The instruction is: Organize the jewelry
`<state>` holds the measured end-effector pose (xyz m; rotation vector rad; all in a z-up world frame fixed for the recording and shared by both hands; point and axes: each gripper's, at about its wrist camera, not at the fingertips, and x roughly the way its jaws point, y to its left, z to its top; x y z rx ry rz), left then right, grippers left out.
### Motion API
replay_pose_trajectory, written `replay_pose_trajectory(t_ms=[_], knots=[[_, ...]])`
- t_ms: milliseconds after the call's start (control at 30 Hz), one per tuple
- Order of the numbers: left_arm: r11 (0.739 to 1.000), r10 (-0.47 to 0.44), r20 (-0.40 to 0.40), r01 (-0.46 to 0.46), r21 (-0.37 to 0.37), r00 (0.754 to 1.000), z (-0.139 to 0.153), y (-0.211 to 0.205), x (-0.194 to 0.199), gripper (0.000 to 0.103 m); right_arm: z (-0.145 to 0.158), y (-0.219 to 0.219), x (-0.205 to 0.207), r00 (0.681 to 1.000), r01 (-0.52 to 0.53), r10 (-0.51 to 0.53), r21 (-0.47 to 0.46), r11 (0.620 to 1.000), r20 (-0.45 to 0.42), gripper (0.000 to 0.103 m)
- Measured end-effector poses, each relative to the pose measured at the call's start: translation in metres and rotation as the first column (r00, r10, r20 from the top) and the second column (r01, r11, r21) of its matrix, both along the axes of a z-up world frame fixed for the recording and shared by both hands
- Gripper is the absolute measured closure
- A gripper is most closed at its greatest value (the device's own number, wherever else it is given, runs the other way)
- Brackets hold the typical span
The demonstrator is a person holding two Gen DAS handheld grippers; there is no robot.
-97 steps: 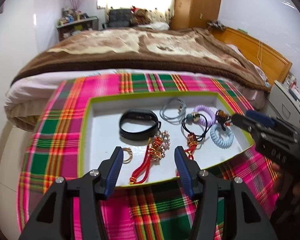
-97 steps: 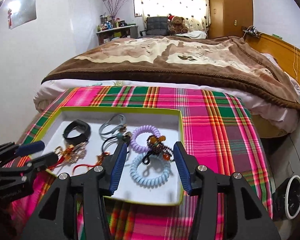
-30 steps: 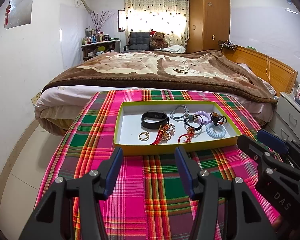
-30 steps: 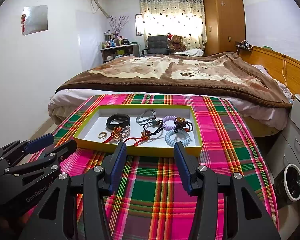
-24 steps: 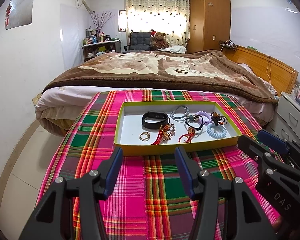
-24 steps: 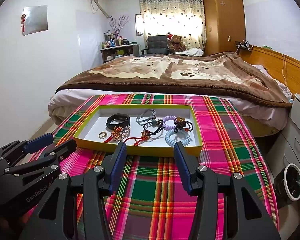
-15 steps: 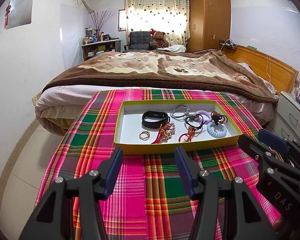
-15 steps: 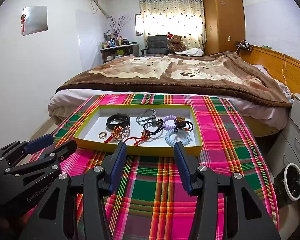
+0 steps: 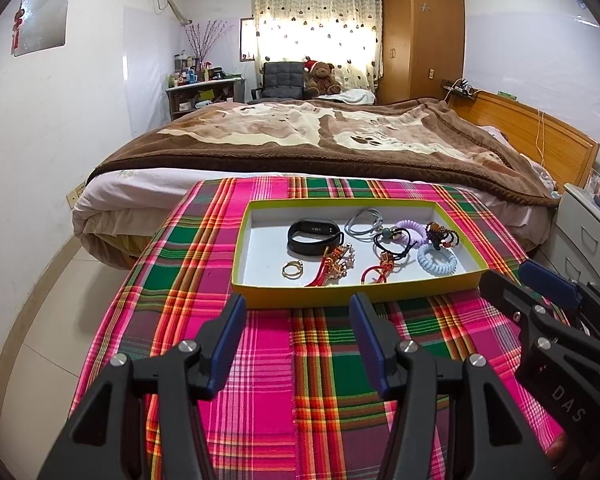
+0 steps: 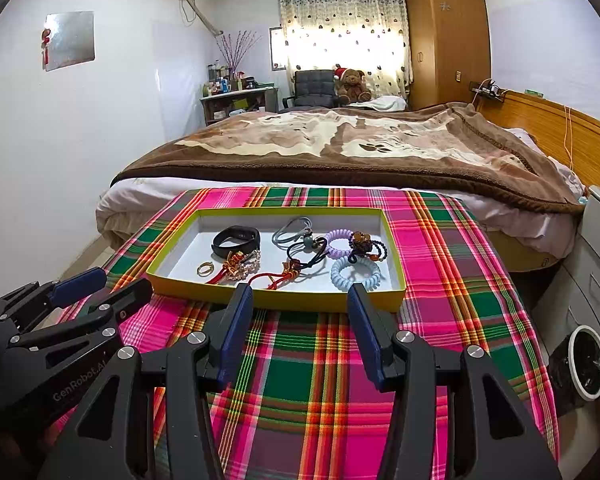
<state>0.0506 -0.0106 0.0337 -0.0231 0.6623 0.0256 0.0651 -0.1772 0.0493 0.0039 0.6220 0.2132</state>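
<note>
Nearest the cameras, the left gripper (image 9: 298, 318) and the right gripper (image 10: 300, 308) both hover over the plaid cloth (image 9: 320, 380) with their blue-padded fingers spread wide and nothing between them, each stopping short of the tray's near wall. The left one also shows at the lower left of the right wrist view, the right one at the lower right of the left wrist view. Just beyond the fingertips sits the yellow-rimmed tray (image 9: 340, 295), resting on the cloth. Along its near side lie a gold ring (image 9: 292, 269), a red tasselled charm (image 9: 332, 266), a red cord knot (image 9: 380, 270) and a pale blue coil tie (image 9: 437, 260). Farther back in the tray are a black wristband (image 9: 314, 235), a grey band (image 9: 364, 222), a black hair tie (image 9: 394, 240), a lilac coil tie (image 9: 410, 229) and a dark beaded bracelet (image 9: 440, 236), the last few overlapping. Behind the tray stretches a bed with a brown blanket (image 9: 320, 136).
</note>
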Motion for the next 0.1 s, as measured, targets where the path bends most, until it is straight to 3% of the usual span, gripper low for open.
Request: replay_pose_trajectory(t_ms=[100], knots=[[1.000,-0.001,0.000,0.001,-0.002,1.000,0.0000,0.0003,0.0001,0.047,0.0002,0.0000,0.0000,1.000,0.000,0.000,0.002,1.000,0.001,0.053]])
